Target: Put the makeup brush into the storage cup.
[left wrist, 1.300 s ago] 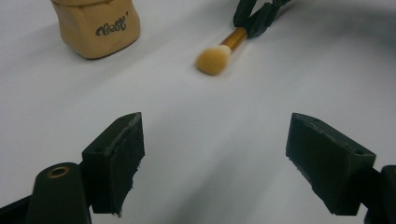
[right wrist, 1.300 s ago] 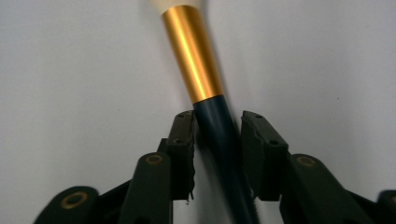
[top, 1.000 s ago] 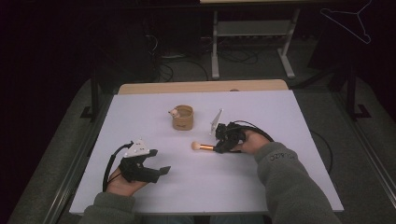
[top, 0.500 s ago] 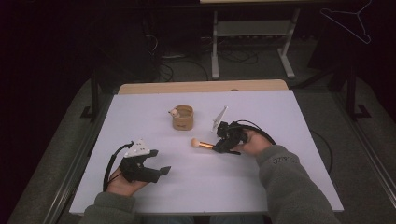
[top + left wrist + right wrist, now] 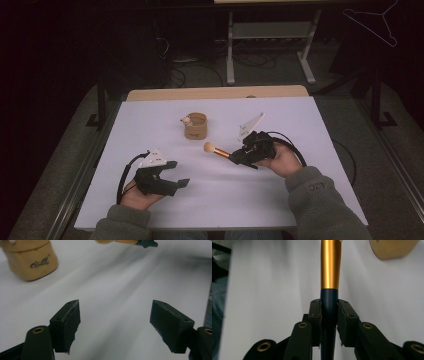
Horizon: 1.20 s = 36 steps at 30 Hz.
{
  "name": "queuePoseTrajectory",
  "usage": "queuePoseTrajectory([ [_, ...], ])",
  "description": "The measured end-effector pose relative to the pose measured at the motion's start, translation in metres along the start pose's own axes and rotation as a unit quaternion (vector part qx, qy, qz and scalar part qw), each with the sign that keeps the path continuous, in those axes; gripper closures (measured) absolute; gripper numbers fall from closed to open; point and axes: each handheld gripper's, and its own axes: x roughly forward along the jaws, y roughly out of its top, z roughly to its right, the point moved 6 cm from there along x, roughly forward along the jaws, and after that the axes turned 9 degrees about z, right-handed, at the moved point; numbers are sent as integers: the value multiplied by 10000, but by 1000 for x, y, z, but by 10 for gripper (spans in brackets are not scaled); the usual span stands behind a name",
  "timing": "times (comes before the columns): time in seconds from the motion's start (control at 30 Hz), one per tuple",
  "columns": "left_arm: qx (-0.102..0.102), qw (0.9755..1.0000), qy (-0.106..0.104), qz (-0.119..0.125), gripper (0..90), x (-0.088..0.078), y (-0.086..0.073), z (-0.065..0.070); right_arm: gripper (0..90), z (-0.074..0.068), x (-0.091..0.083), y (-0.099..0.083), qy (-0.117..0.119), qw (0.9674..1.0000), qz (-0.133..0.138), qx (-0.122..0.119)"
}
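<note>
Dim room, white table [image 5: 300, 210], metal rack [image 5: 270, 35]

A white surface [image 5: 150, 120] stood in a dark room, with a strip of bare wood [image 5: 215, 93] showing along its far edge. Beyond that edge a pale metal stand [image 5: 270, 37] rested on the grey floor [image 5: 65, 165], and tangled cables [image 5: 185, 65] lay on the floor left of the stand. A wire coat hanger [image 5: 372, 17] hung well to the right of the stand.
</note>
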Motion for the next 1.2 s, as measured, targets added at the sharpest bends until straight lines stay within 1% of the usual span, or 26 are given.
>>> queuePoseTrajectory([
  [0.03,-35,10000,-62,41,248,2,2,3,735,-5,-3,2,11,10000,88,-21],
  [0.07,-23,9999,-137,66,269,3,4,6,735,-9,-5,5,6,9998,168,-98],
  [0.13,-1,9995,-283,109,276,7,9,11,735,-18,-9,9,48,9993,354,-145],
  [0.2,-46,9989,-438,155,292,11,13,17,735,-28,-11,12,56,9988,452,-196],
  [0.23,-40,9986,-496,176,312,13,14,18,735,-36,-12,15,121,9980,586,-183],
  [0.3,-58,9980,-608,169,315,18,16,23,735,-40,-13,16,141,9976,642,-200],
  [0.33,-67,9972,-727,185,328,21,18,26,735,-47,-13,18,186,9964,798,-232],
  [0.4,-131,9957,-880,271,340,25,20,31,735,-49,-13,19,211,9961,830,-231],
  [0.43,-220,9939,-1026,338,351,28,24,34,735,-55,-11,20,261,9954,887,-236],
  [0.47,-220,9939,-1026,338,370,28,24,34,735,-55,-11,20,261,9954,887,-236],
  [0.5,-289,9929,-1092,372,370,29,25,36,735,-57,-9,19,279,9952,905,-267],
  [0.57,-319,9919,-1167,394,399,31,27,38,735,-61,-7,19,350,9944,967,-255],
  [0.6,-352,9908,-1248,386,423,34,27,39,735,-63,-5,18,374,9938,1013,-279],
  [0.7,-409,9899,-1287,432,445,36,28,39,734,-65,-2,17,436,9928,1086,-255],
  [0.73,-434,9892,-1310,483,445,36,29,39,734,-68,-1,16,464,9925,1118,-171],
  [0.77,-469,9886,-1326,533,453,36,30,40,734,-66,1,15,450,9923,1122,-261],
  [0.8,-483,9880,-1337,607,470,36,31,40,734,-68,2,14,472,9920,1153,-224],
  [0.83,-487,9872,-1370,656,514,36,33,41,734,-70,5,12,487,9912,1216,-217],
  [0.87,-493,9869,-1387,660,514,36,34,41,734,-70,5,12,487,9912,1216,-217],
  [0.9,-463,9869,-1389,673,541,36,35,42,734,-70,6,11,475,9909,1240,-234],
  [0.97,-504,9861,-1404,732,580,36,37,42,734,-71,9,10,515,9901,1289,-205],
  [1.03,-580,9859,-1366,775,608,36,38,42,734,-72,10,10,516,9893,1350,-176],
  [1.07,-607,9854,-1381,795,612,36,39,41,734,-71,10,10,501,9889,1386,-206],
  [1.1,-679,9845,-1401,806,612,36,39,41,734,-71,9,10,491,9884,1426,-174],
  [1.13,-705,9839,-1415,830,613,36,40,41,734,-71,9,11,443,9872,1521,-174],
  [1.2,-709,9843,-1385,836,622,37,41,41,734,-69,8,11,404,9859,1613,-158],
])
